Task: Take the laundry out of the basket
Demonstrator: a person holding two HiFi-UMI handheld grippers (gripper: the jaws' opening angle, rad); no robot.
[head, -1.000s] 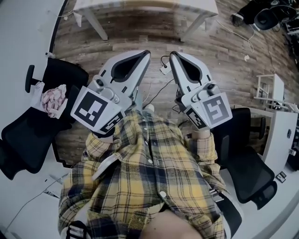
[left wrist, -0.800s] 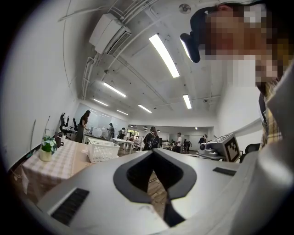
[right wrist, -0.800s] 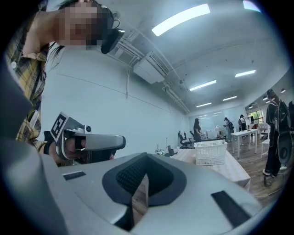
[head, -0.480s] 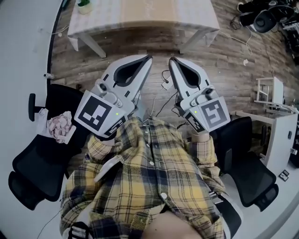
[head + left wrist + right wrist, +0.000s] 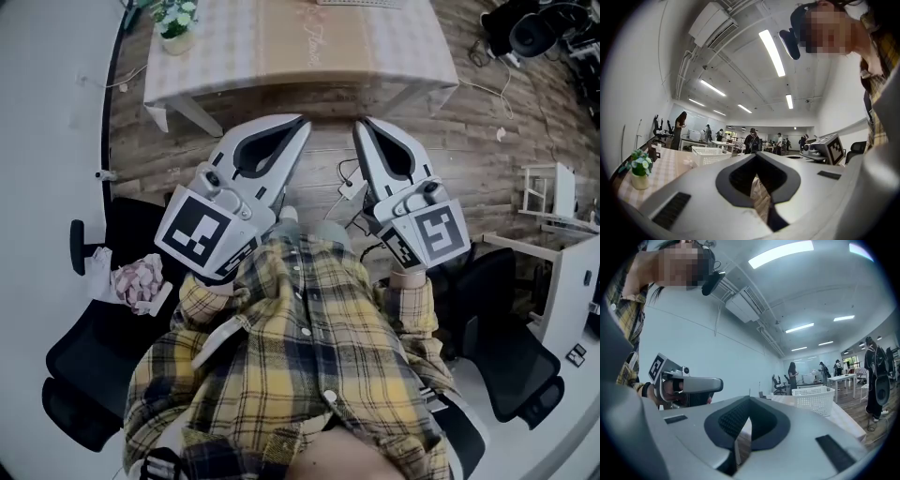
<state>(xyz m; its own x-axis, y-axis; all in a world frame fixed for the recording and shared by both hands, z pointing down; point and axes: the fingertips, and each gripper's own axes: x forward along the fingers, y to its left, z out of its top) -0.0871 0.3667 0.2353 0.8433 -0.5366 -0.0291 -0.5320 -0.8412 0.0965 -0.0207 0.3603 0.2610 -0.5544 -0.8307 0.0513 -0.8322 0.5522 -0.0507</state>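
Head view first: the left gripper (image 5: 298, 125) and right gripper (image 5: 364, 127) are up side by side over the plaid shirt (image 5: 309, 347), both pairs of jaws pressed together with nothing in them, tips aimed at the cloth-covered counter (image 5: 281, 47). Over to the left gripper view: the jaws meet, empty, and the white basket (image 5: 710, 155) stands on the counter ahead, its contents out of sight. In the right gripper view the jaws are closed and empty too, with the basket ahead to the right.
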